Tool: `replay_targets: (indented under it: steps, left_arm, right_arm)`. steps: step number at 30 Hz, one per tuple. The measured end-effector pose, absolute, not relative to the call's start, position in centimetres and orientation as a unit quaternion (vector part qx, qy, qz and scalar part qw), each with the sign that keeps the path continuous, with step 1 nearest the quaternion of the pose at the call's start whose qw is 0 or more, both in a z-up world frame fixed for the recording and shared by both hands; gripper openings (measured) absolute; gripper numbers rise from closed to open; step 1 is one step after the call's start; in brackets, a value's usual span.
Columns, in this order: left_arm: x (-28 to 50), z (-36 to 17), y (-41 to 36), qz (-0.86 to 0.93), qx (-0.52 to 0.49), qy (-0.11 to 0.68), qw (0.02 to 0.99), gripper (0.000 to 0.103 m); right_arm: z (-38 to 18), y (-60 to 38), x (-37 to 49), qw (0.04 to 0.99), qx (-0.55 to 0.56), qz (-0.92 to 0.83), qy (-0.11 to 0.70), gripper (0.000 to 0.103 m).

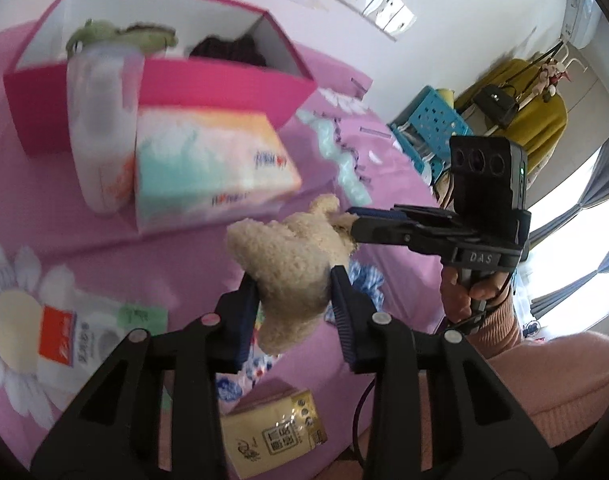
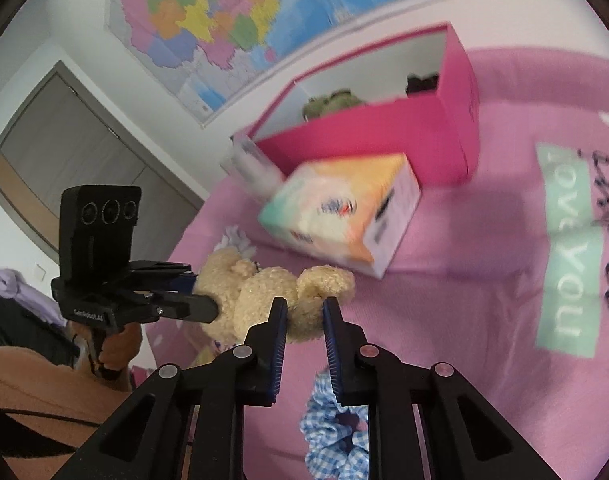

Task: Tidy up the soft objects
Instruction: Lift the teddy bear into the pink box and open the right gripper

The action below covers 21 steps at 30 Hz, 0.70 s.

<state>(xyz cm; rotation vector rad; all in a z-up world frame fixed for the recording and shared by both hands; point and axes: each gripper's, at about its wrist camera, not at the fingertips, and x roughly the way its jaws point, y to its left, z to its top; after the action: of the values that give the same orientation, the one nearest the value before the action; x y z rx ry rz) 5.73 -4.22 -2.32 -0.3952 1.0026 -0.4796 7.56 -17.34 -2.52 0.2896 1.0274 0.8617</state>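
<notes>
Tools (image 1: 294,296) gripping bear (image 1: 292,256) near tissue box (image 1: 212,168)

The bear (image 1: 292,256), a cream plush toy with nubbly fur, hangs clear of the pink bedspread, pinched at both ends and stretched sideways, just in front of the pink box (image 2: 384,132). Inside that open-topped box a green plush (image 2: 330,106) sits at its left end and a dark, fuzzy soft thing (image 2: 422,82) at its right end, both only partly visible over the rim. Nearer than the box, below the bear, a blue-and-white gingham scrunchie (image 2: 336,436) lies crumpled flat on the bedspread
</notes>
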Motion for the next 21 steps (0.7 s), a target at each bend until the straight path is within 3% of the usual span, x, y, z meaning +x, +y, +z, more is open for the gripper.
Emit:
replay_targets:
  steps: [12,21]
  left_arm:
    - [11.2,4.4,-3.2,-0.217,-0.139,0.414,0.873,0.038]
    - [17.2,5.9,-2.2,-0.190,-0.127,0.414,0.881,0.038]
  right_arm:
    - [3.4,-17.1,10.1,0.819,0.110,0.399,0.398,0.018]
    - [6.0,-16.7,14.8,0.844,0.109,0.381,0.363,0.017]
